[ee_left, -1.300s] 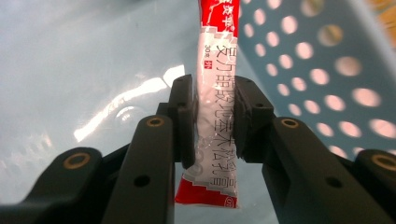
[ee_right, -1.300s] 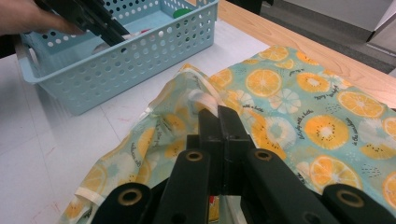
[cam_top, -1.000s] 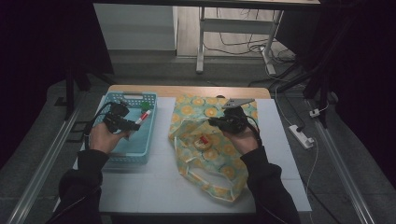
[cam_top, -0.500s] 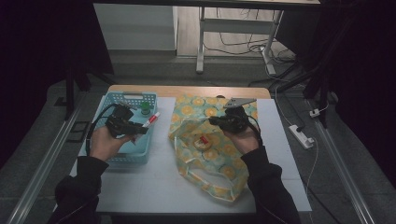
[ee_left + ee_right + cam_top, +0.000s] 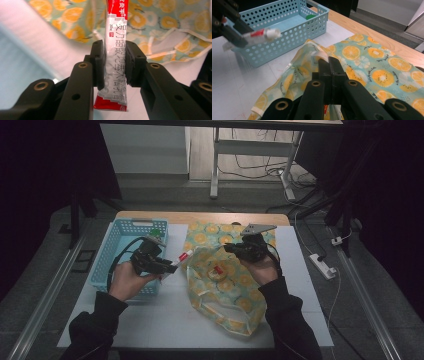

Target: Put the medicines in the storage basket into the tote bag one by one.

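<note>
- I see a red-and-white tube (image 5: 115,50) clamped between the jaws of my left hand-held gripper (image 5: 165,265), held in the air between the blue basket (image 5: 116,251) and the orange-print bag (image 5: 225,290), its white cap end toward the bag.
- My right hand-held gripper (image 5: 232,249) is pinched tight on the bag's upper edge, lifting it so the mouth gapes; a small red-and-white item (image 5: 218,269) lies inside.
- My left hand (image 5: 127,279) sits over the basket's near corner, forearm coming in from below; the right hand (image 5: 262,267) reaches over the bag's right side.
- A green cap (image 5: 311,17) lies in the basket's far corner.
- The white counter (image 5: 165,320) has a wooden far edge; a power strip (image 5: 322,266) lies on the grey floor to the right.
</note>
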Tool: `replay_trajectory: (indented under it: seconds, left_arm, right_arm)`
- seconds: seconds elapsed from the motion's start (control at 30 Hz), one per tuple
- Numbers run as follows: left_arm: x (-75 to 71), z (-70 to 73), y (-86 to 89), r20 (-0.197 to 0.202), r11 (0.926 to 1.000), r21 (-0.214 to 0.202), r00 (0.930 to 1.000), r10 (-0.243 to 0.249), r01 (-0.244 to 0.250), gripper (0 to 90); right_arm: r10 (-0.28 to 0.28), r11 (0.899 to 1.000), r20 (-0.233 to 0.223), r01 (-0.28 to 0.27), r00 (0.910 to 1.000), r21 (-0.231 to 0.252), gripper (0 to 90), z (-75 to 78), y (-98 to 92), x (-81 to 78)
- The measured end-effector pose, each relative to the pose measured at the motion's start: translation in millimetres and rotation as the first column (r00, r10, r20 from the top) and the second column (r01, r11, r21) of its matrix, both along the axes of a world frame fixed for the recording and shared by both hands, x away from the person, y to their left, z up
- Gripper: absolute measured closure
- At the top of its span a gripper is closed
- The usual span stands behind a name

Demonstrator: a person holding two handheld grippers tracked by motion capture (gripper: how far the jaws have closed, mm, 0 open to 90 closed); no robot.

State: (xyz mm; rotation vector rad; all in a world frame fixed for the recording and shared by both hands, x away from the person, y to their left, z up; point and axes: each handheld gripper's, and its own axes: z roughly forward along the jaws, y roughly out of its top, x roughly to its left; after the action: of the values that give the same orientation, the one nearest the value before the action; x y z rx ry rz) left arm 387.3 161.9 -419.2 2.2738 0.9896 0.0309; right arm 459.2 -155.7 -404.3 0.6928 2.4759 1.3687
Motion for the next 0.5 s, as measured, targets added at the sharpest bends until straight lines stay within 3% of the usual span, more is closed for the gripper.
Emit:
replay_trajectory:
  seconds: [0.5]
  left_arm:
    - [19.7, -17.0, -65.2, -0.015, 0.9943, 0.02, 0.9944, -0.104, 0.104, 70.8]
  right_arm:
    - [0.009, 1.0, 0.011, -0.009, 0.9999, 0.008, 90.0, 3.8, 0.0, -3.1]
